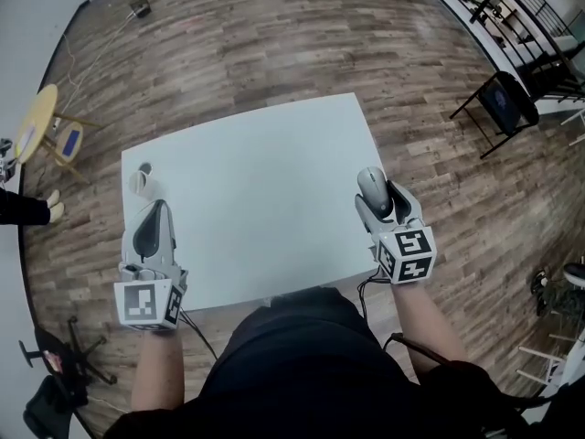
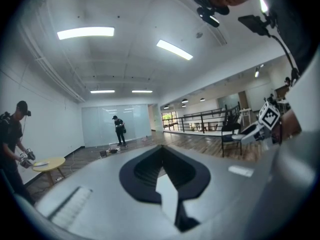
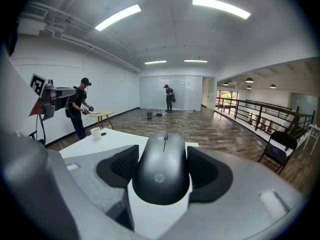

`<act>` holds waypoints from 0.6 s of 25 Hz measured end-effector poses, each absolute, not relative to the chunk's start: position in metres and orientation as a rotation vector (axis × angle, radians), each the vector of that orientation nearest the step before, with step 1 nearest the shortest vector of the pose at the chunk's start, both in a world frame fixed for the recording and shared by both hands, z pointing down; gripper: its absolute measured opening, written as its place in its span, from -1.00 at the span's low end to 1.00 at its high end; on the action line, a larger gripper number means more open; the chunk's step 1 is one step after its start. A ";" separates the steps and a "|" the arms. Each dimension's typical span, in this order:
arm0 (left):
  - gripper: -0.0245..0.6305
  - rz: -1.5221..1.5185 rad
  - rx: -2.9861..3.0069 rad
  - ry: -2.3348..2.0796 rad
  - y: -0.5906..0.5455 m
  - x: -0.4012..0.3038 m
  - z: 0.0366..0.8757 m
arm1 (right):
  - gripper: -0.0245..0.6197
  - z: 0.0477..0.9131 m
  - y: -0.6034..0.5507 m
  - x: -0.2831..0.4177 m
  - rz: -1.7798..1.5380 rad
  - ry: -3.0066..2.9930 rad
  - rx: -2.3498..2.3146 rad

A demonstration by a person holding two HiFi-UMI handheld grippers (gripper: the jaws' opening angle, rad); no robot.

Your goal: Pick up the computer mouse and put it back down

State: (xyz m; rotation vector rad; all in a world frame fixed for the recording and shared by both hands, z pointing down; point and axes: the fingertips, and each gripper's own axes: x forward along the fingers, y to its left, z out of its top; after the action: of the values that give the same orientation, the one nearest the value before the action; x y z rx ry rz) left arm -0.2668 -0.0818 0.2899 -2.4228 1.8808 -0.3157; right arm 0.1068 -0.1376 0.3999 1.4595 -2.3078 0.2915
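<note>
A dark grey computer mouse (image 3: 162, 170) sits between the black pads of my right gripper (image 3: 163, 181), which is shut on its sides. From the head view, the mouse (image 1: 370, 181) and right gripper (image 1: 378, 199) are at the right edge of the white table (image 1: 265, 199). Whether the mouse touches the tabletop I cannot tell. My left gripper (image 1: 155, 210) is over the table's left front corner, and its jaws (image 2: 161, 154) are shut with nothing in them.
A white cup (image 1: 139, 182) stands just ahead of the left gripper, with a small dark thing beside it. A black folding chair (image 1: 503, 103) is off to the right. A round yellow side table (image 1: 35, 122) stands at left. People (image 3: 80, 109) stand in the room.
</note>
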 end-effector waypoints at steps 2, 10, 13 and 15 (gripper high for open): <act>-0.92 -0.336 -2.431 1.887 -0.086 -0.268 0.294 | 0.02 0.404 -0.140 0.107 0.301 -2.304 1.461; -0.92 -0.364 -2.458 1.885 -0.093 -0.260 0.299 | 0.02 0.420 -0.144 0.105 0.334 -2.285 1.464; -0.92 -0.385 -2.466 1.881 -0.095 -0.258 0.301 | 0.02 0.422 -0.146 0.103 0.325 -2.285 1.455; -0.92 -0.399 -2.470 1.884 -0.096 -0.257 0.304 | 0.02 0.426 -0.147 0.101 0.339 -2.286 1.444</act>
State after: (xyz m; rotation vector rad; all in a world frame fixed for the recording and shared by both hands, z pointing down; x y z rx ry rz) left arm -0.2571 -0.0957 0.3041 -2.4696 1.8836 -0.3986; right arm 0.1012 -0.1468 0.4264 1.4444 -2.2862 0.3385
